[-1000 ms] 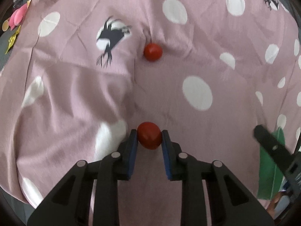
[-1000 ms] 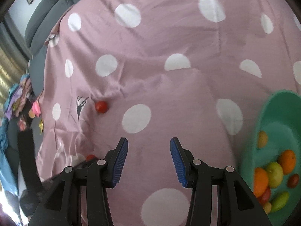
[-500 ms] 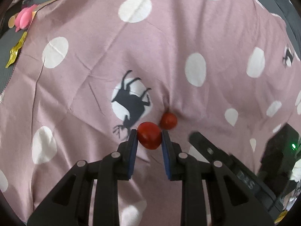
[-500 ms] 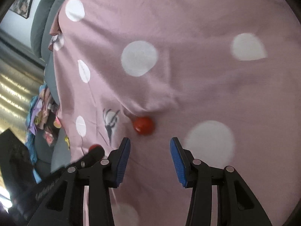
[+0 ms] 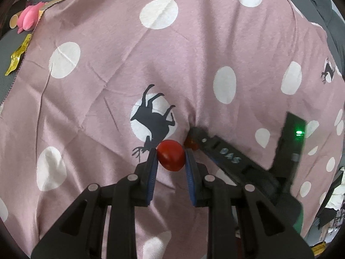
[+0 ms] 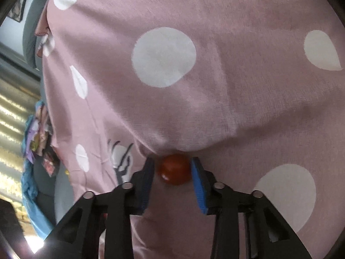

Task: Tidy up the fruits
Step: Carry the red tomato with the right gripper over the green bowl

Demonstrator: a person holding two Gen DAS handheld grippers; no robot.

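Note:
My left gripper (image 5: pixel 170 158) is shut on a red cherry tomato (image 5: pixel 171 157), held just above the pink dotted cloth (image 5: pixel 172 64) beside a deer print (image 5: pixel 154 118). A second red tomato (image 6: pixel 173 170) lies in a fold of the cloth. My right gripper (image 6: pixel 173 168) is low on the cloth with this tomato between its blue pads (image 6: pixel 197 172). Its jaws are closing, and a thin gap still shows at the left pad. In the left wrist view the same tomato (image 5: pixel 190 143) peeks out beside the right gripper's finger (image 5: pixel 222 153), which comes in from the right.
The cloth drapes over a grey sofa (image 5: pixel 8 43). A pink soft toy (image 5: pixel 28 18) and a yellow wrapper (image 5: pixel 18 54) lie off the cloth's far left edge. Blue fabric and colourful clutter (image 6: pixel 32 172) sit to the left in the right wrist view.
My right gripper has swung away from the green fruit bowl to the loose tomato, and its jaws have narrowed around it. My left gripper has carried its tomato towards the deer print.

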